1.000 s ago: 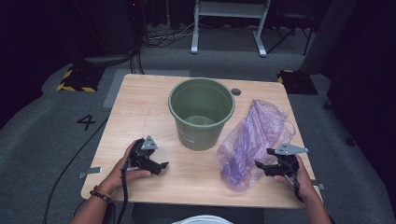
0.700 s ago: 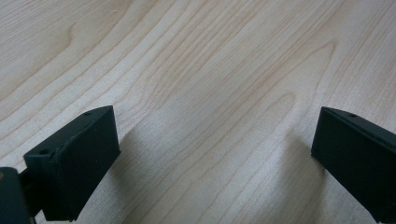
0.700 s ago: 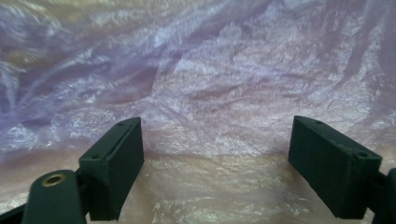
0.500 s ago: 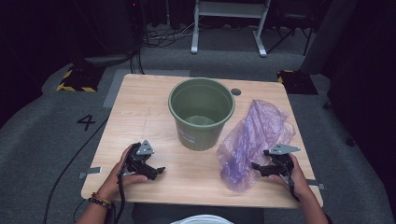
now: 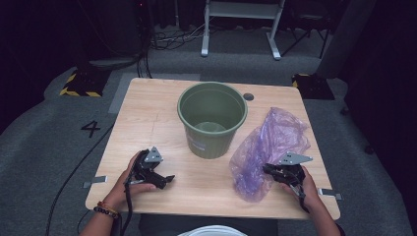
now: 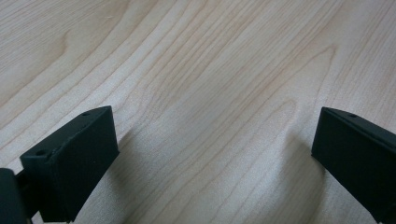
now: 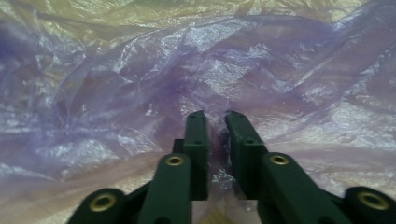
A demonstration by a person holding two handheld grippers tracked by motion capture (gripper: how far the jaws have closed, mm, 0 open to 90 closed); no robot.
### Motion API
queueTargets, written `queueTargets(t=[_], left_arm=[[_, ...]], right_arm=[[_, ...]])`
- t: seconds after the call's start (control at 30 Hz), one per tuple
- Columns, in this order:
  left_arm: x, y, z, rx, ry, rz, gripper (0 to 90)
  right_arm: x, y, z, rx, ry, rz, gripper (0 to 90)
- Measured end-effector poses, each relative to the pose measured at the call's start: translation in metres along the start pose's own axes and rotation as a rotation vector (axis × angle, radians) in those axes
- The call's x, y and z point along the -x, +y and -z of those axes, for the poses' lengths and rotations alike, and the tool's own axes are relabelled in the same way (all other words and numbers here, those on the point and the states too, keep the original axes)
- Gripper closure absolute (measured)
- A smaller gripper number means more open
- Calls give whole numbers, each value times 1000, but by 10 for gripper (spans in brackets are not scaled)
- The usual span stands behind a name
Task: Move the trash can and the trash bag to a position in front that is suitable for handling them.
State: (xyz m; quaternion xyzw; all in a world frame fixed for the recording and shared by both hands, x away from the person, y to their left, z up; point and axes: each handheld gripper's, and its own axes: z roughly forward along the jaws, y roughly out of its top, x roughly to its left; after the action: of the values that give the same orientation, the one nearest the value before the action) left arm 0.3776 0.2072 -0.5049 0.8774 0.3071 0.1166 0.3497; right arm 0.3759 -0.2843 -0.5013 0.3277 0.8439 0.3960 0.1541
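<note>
A crumpled translucent purple plastic bag [image 5: 275, 140] lies on the right side of the wooden table [image 5: 147, 113], beside a green bucket [image 5: 211, 120] that stands upright in the middle. My right gripper [image 5: 266, 170] is at the bag's near right edge. Its jaws have just been closing and now pinch a fold of the bag [image 7: 140, 84] between them, as the right gripper [image 7: 215, 122] view shows. My left gripper [image 5: 164, 181] rests low at the front left, open, with only bare wood between its jaws [image 6: 215, 154].
The bucket looks empty inside. A round hole [image 5: 248, 97] sits in the tabletop behind it. The table's front edge runs just below both hands. Grey carpet, cables and a white frame lie beyond the table.
The right gripper's jaws went from wide open to closed on the bag's edge, after edging slightly left into the plastic. The left gripper stayed where it was.
</note>
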Motion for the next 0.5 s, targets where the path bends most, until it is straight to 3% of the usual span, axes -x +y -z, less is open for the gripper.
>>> queueTargets(t=[0.13,0.3,0.5], left_arm=[[0,0,0,1,-2,-1,2],[-1,0,0,-1,-2,-1,2],[-1,0,0,-1,-2,-1,2]], right_arm=[[1,2,1,17,-12,-12,886],[6,5,7,82,-26,-46,897],[9,10,10,116,-39,-52,899]])
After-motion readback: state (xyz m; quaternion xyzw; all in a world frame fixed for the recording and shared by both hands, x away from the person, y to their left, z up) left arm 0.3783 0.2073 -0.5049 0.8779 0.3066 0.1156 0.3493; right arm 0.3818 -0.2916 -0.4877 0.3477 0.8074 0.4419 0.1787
